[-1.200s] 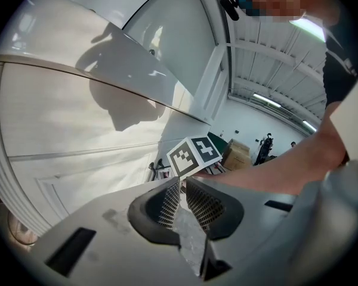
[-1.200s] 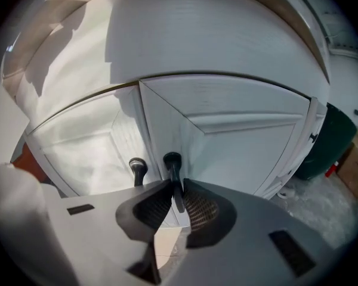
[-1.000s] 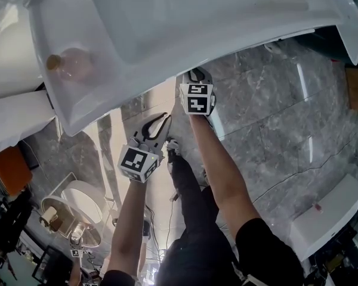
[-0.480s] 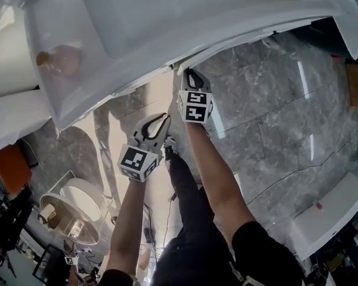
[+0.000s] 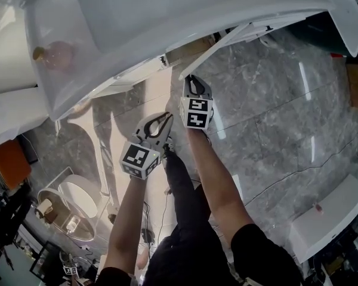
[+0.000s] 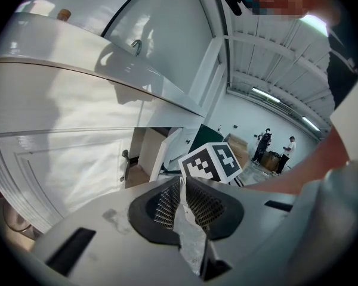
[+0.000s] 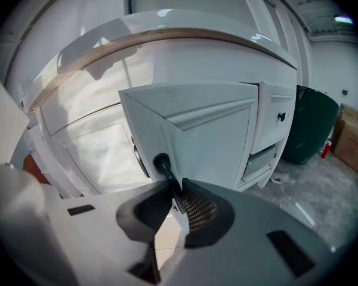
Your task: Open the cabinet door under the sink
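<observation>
Right gripper view | right gripper pinched the dark handle of the white cabinet door | door stood swung partly out beneath the front edge of the sink | left gripper hung near, jaws pressed together on nothing, facing the shut neighbouring door.
</observation>
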`<action>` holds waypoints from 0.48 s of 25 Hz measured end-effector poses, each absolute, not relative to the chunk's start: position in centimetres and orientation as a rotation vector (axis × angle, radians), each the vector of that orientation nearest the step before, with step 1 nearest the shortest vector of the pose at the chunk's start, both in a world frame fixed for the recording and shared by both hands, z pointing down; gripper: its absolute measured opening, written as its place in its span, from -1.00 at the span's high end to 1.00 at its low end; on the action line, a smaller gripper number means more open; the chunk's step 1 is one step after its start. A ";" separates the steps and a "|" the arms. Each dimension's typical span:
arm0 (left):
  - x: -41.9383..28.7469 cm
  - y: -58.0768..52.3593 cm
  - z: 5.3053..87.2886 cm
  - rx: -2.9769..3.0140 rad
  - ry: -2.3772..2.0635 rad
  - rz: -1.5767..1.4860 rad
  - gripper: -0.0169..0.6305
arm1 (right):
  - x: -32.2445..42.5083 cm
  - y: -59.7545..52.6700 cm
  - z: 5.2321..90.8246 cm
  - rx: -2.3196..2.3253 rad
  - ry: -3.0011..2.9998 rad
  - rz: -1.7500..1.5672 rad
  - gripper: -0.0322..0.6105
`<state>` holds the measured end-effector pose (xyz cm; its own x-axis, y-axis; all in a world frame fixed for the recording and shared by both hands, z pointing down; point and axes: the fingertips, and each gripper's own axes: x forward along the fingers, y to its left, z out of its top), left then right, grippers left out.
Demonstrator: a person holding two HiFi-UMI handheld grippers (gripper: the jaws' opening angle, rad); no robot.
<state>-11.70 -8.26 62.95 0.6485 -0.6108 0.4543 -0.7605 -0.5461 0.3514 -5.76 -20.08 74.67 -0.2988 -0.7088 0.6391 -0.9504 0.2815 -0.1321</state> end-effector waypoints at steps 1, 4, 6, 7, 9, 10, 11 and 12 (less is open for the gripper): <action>-11.4 -8.1 63.0 2.345 -1.063 0.378 0.82 | -5.5 -19.9 74.7 1.490 -2.096 0.701 0.58; -10.2 -7.2 63.6 2.329 -1.066 0.350 0.82 | -4.8 -19.0 74.9 1.498 -2.093 0.713 0.58; -9.1 -6.7 63.8 2.322 -1.060 0.339 0.82 | -4.1 -18.4 75.0 1.499 -2.094 0.719 0.58; -8.5 -6.4 63.8 2.326 -1.052 0.341 0.82 | -3.6 -18.1 74.9 1.497 -2.098 0.715 0.58; -7.5 -6.0 63.7 2.345 -1.037 0.352 0.82 | -2.8 -17.6 74.9 1.481 -2.107 0.699 0.58; -7.1 -5.7 63.7 2.352 -1.033 0.357 0.82 | -2.4 -17.2 74.9 1.471 -2.111 0.691 0.58; -6.7 -5.5 63.7 2.356 -1.030 0.359 0.82 | -2.0 -16.9 74.9 1.462 -2.115 0.684 0.58; -6.5 -5.3 63.7 2.357 -1.029 0.361 0.82 | -1.5 -16.6 74.9 1.453 -2.119 0.676 0.58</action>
<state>-6.48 -5.31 63.66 0.6732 -0.5950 0.4391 -0.7389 -0.5642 0.3684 -1.54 -16.56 74.95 -0.3208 -0.7034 0.6343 -0.9408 0.3140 -0.1276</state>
